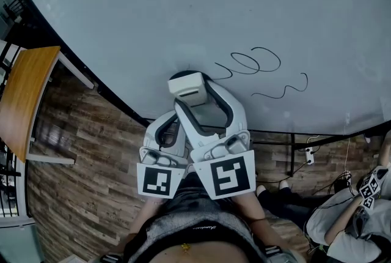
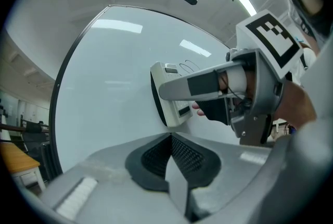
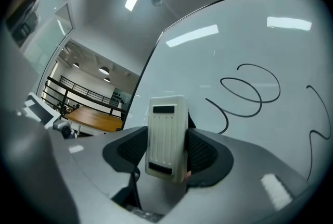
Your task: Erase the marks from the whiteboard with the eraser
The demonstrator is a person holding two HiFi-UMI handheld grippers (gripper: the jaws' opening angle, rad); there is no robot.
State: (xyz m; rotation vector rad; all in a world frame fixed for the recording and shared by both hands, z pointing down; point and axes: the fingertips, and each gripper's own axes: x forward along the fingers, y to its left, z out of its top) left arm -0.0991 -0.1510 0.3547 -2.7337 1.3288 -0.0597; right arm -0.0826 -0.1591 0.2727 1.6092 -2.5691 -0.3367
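Observation:
A white eraser (image 3: 166, 134) with a black felt face is clamped between the jaws of my right gripper (image 3: 167, 151). In the head view the eraser (image 1: 189, 87) is pressed against the whiteboard (image 1: 153, 17), just left of the black marks. These marks are a looping scribble (image 1: 247, 63) and a wavy line (image 1: 284, 89). The loops (image 3: 244, 94) lie up and to the right of the eraser in the right gripper view. My left gripper (image 2: 170, 139) hangs below and beside the right one (image 2: 250, 92), its jaws closed on nothing, and it faces the eraser (image 2: 169, 95).
A wooden table (image 1: 21, 96) stands at the left on the plank floor (image 1: 79, 176). A seated person (image 1: 348, 219) holding another marker cube is at the lower right. Cables and a power strip (image 1: 309, 155) lie under the board's bottom edge.

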